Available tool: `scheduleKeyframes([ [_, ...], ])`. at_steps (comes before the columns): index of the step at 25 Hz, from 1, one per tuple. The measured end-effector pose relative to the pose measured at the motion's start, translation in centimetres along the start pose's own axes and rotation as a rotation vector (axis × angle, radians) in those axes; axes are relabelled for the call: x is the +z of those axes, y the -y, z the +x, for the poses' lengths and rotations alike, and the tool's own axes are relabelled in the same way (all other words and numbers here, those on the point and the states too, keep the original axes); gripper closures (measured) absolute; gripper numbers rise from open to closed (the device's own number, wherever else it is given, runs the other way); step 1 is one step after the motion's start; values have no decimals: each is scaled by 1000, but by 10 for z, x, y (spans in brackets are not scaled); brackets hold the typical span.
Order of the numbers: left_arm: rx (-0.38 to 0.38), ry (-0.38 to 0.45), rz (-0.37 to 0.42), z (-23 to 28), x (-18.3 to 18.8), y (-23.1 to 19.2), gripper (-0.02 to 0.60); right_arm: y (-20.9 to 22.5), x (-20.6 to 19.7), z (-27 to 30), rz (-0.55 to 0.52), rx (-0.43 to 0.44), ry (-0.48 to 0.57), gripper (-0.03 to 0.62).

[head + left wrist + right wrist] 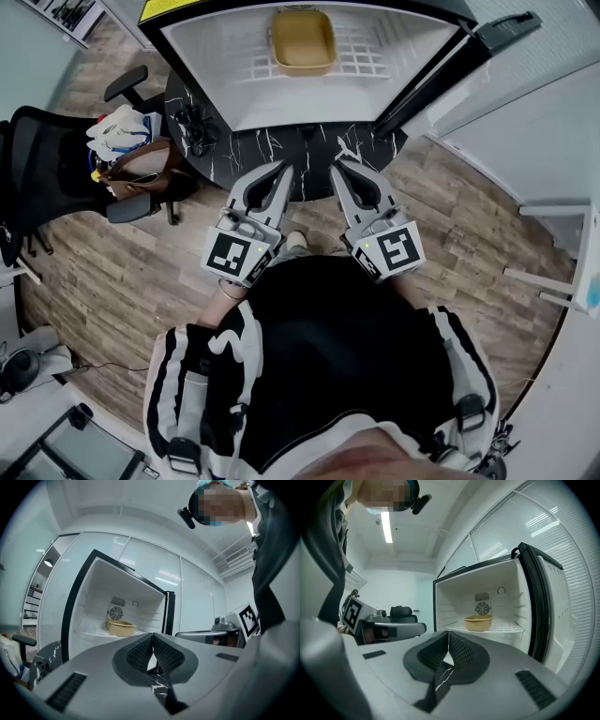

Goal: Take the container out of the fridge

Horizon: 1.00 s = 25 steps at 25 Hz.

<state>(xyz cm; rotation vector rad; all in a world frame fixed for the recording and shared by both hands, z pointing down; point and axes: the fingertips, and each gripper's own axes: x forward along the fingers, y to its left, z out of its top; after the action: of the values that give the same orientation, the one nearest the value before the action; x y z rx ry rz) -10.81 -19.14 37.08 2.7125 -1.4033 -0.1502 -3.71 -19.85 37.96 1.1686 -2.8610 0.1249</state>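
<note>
A tan plastic container [303,41] sits on the white wire shelf [370,49] inside the open fridge; the same container [121,627] shows in the left gripper view, and the container [478,622] in the right gripper view. My left gripper [284,170] and right gripper [336,167] hang side by side in front of the fridge, well short of the shelf. Both are shut with nothing between the jaws. The left gripper [153,638] and right gripper [448,637] point toward the fridge interior.
The fridge door [448,66] stands swung open at the right. The fridge rests on a black marbled round table [281,145]. A black office chair [56,169] with a brown bag [141,169] stands at the left. A white frame [562,253] stands at the right on the wood floor.
</note>
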Motion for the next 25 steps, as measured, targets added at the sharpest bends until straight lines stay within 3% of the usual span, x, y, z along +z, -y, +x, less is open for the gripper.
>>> scheduleKeyframes([
  [25,-30,-2,-1,12,0,-9,572,12,1,7,17,-42,10,582],
])
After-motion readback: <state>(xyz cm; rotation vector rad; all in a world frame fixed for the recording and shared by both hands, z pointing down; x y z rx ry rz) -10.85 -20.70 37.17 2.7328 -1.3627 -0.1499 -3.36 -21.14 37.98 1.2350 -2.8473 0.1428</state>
